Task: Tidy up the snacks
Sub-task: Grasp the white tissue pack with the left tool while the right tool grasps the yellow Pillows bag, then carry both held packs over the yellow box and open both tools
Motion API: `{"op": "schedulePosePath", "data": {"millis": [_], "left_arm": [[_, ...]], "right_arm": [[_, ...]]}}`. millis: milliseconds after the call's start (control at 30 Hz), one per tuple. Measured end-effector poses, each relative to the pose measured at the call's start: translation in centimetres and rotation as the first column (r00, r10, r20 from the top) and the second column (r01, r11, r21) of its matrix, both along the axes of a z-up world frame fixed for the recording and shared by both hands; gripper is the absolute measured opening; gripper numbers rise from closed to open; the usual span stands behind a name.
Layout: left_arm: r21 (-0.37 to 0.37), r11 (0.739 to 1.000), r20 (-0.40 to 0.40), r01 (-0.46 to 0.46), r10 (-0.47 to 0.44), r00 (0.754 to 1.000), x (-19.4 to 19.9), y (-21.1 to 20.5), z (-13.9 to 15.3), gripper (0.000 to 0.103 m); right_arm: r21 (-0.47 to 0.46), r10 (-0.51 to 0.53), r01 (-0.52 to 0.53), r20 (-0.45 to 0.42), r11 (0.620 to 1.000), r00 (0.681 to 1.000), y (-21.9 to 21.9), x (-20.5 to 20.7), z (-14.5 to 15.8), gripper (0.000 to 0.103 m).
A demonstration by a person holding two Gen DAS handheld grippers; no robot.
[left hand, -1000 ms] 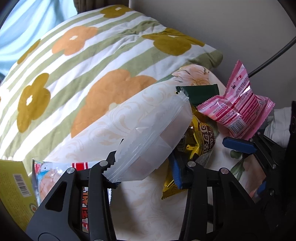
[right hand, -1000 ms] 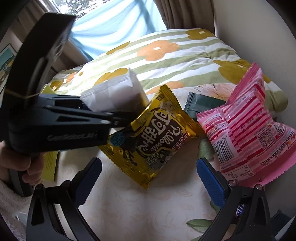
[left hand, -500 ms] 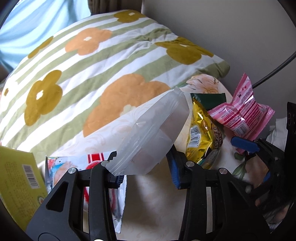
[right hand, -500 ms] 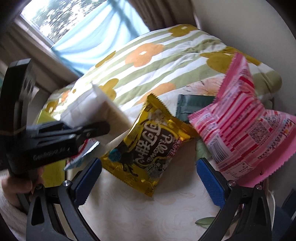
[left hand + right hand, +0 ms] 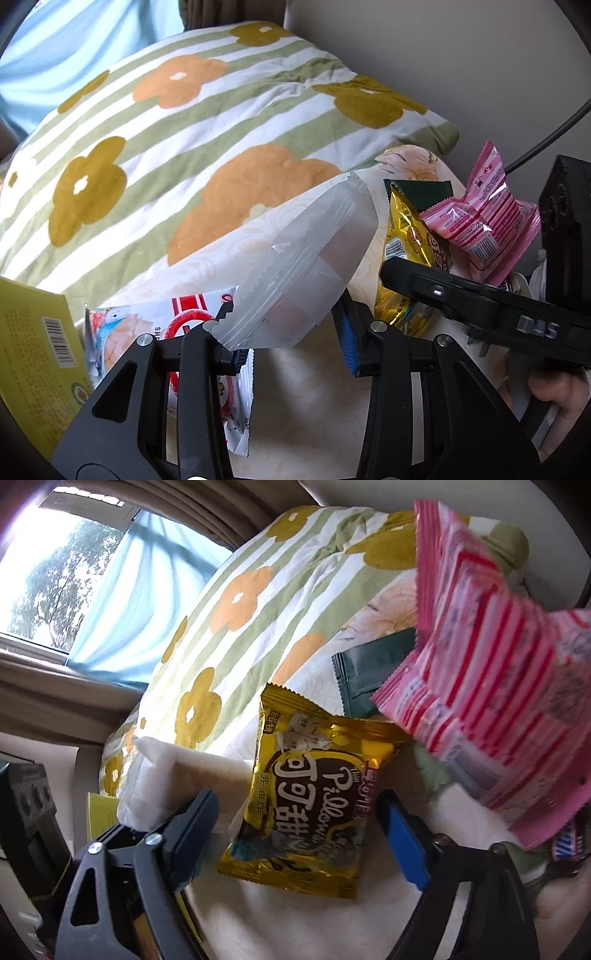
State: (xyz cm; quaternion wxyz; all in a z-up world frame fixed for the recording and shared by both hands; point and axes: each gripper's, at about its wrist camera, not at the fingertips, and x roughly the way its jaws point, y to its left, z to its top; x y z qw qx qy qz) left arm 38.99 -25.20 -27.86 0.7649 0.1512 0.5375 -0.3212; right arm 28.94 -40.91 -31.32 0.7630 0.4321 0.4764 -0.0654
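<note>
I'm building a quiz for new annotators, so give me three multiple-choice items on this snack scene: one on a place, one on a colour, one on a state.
1. Where does the dark green packet lie?
A. Partly under the pink striped packet
B. On top of the yellow box
C. Between the left gripper's fingers

2. What colour is the packet between the right gripper fingers?
A. Blue
B. Gold-yellow
C. White

3. How does the left gripper stand?
A. Open, nothing in it
B. Not in view
C. Holding a translucent white bag

Answers: 1 A, the pink striped packet overlaps the green one's near edge. 2 B, the gold packet lies on the bed between the open blue-padded fingers. 3 C, the bag's serrated end sits at the left finger and the bag stands lifted off the bed.
</note>
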Motion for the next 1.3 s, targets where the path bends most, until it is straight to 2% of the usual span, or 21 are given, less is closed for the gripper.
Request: {"op": "schedulePosePath", "data": {"millis": [67,133,433,733,833,933,1100,1233,1300], "left_arm": [[-0.001,1.0,-0.001,0.001,-0.001,1.0,0.0,0.0,0.0,0.035],[-0.003,1.0,0.003,0.008,-0.008,1.0,-0.2,0.0,0.3,0.035],[-0.045,0.999,0.044,-0.012,0.014,0.999,-1.7,0.4,3.1,0.035],[-0.164,0.979,0.111,-0.123,0.142,0.984,-4.7,3.5,8.8,0.035],[-0.205,0.962,0.144,-0.181,0.213,0.966,-5.9,5.3,11.0,0.035],[-0.224,0.942,0.183,-0.249,0.292,0.939,-7.0,7.5,13.1,0.035],[-0.275,0.891,0.21,-0.361,0.422,0.882,-8.2,13.0,16.2,0.035],[-0.287,0.854,0.241,-0.435,0.503,0.83,-9.0,18.5,18.0,0.035],[-0.298,0.836,0.24,-0.46,0.533,0.812,-9.1,21.1,18.4,0.035]], "right_arm": [[0.014,-0.008,0.009,-0.011,1.0,1.0,0.1,0.3,-0.5,0.059],[0.025,-0.013,0.013,-0.006,1.0,1.0,0.2,0.4,-0.6,0.055],[-0.034,0.044,-0.042,0.066,0.999,0.997,0.7,-0.6,2.4,0.054],[-0.138,0.175,-0.15,0.19,0.979,0.966,1.7,-2.3,9.2,0.054],[-0.171,0.247,-0.211,0.233,0.962,0.941,2.4,-2.4,11.6,0.054],[-0.214,0.339,-0.288,0.265,0.933,0.903,3.7,-1.8,14.0,0.054],[-0.243,0.46,-0.4,0.297,0.884,0.837,7.1,-0.9,16.6,0.054],[-0.26,0.551,-0.489,0.307,0.833,0.776,11.6,0.0,18.4,0.054],[-0.272,0.586,-0.521,0.308,0.809,0.75,13.9,0.4,18.9,0.054]]}}
